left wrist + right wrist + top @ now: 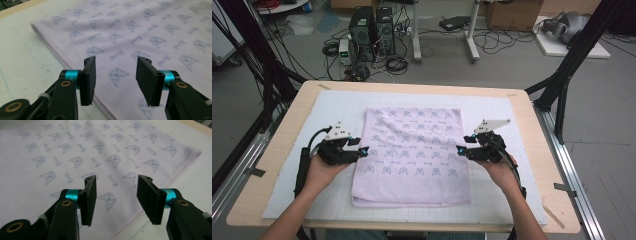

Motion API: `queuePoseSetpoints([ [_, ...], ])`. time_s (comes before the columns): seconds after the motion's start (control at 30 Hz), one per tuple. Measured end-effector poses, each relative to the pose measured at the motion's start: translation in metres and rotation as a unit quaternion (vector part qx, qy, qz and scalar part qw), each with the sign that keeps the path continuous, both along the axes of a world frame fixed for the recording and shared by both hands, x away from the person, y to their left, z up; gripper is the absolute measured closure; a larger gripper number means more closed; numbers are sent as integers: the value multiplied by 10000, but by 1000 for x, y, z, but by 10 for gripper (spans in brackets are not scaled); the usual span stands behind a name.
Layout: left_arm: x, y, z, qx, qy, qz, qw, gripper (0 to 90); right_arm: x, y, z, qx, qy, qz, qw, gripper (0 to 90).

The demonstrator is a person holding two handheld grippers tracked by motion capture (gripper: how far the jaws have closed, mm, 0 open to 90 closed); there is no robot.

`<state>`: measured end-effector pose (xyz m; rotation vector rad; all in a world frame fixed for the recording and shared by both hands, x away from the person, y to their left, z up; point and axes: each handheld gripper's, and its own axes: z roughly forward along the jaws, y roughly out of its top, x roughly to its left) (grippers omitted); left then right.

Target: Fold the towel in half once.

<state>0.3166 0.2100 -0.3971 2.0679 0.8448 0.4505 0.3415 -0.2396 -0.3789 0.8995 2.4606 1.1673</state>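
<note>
I've got the folded towel (412, 155) lying flat mid-surface on the white mat (287, 165), soft pale-lilac cloth with a blue print. Left gripper (362, 151) and right gripper (460, 150) flank its side edges, fingers (89, 80) parted, holding nothing, probably lined up for the next fold.
</note>
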Motion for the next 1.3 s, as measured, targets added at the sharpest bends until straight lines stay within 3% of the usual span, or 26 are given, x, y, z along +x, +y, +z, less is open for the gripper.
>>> queuePoseSetpoints([
  [0.17, -32, 2, -14, -25, 122, -387, 9992, 609, -35, 2, -18, 43, 32, 307, 9995, 560],
  [0.3, -52, 5, -27, 28, 250, -605, 9979, 624, -55, 3, -37, 57, 172, 443, 9989, 573],
  [0.47, -68, 13, -45, 330, 348, -632, 9968, 591, -68, 5, -51, 108, 268, 546, 9981, 566],
  [0.5, -71, 16, -46, 278, 287, -633, 9972, 586, -70, 4, -53, 81, 255, 546, 9981, 564],
  [0.73, -81, 24, -44, 295, 259, -626, 9973, 555, -80, -4, -59, 154, 193, 614, 9978, 558],
  [0.77, -84, 25, -44, 199, 237, -640, 9975, 553, -81, -5, -59, 174, 201, 629, 9977, 563],
  [0.9, -91, 23, -42, 194, 202, -802, 9964, 560, -85, -5, -62, 24, 267, 829, 9962, 597],
  [1.0, -93, 24, -45, 210, 225, -889, 9956, 614, -87, -3, -65, -86, 250, 909, 9955, 637],
  [1.3, -96, 24, -47, 237, 213, -1041, 9941, 850, -93, -5, -66, -103, 292, 1073, 9937, 788],
])
